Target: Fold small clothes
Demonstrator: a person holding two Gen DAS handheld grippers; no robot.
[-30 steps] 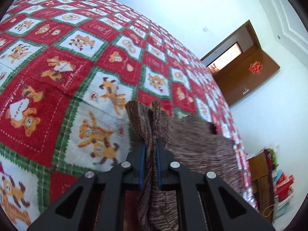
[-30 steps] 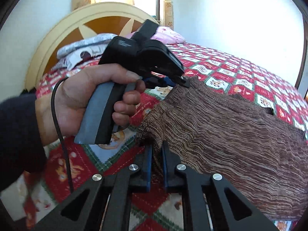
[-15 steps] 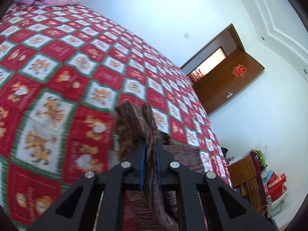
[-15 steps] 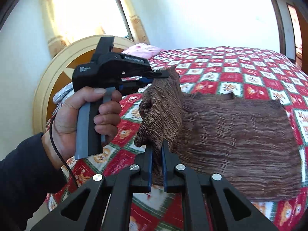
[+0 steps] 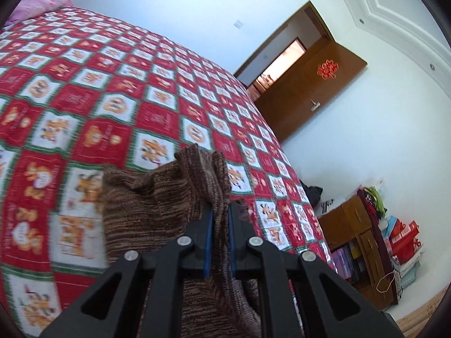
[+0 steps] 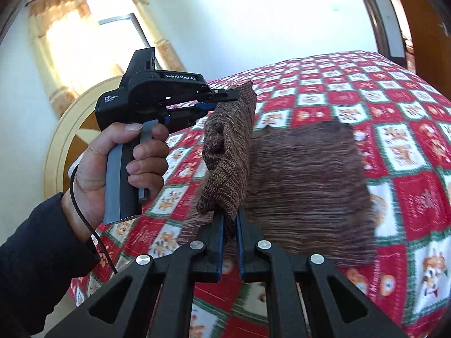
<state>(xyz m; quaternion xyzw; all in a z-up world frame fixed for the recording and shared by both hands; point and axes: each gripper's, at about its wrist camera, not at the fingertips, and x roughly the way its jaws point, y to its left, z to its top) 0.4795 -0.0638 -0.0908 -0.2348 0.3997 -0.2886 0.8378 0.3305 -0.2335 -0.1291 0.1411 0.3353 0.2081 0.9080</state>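
Right wrist view: both your grippers, right (image 6: 229, 225) and left (image 6: 222, 98), are clamped on the brown knit (image 6: 304, 186), half-lifted off the bedspread (image 6: 408, 186). Carry both corners level, edges matched.

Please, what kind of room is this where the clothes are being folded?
Most likely a home bedroom. A wide bed under a red patchwork bedspread fills the view, with a round wooden headboard and a pink pillow at its head. A wooden door stands open nearby.
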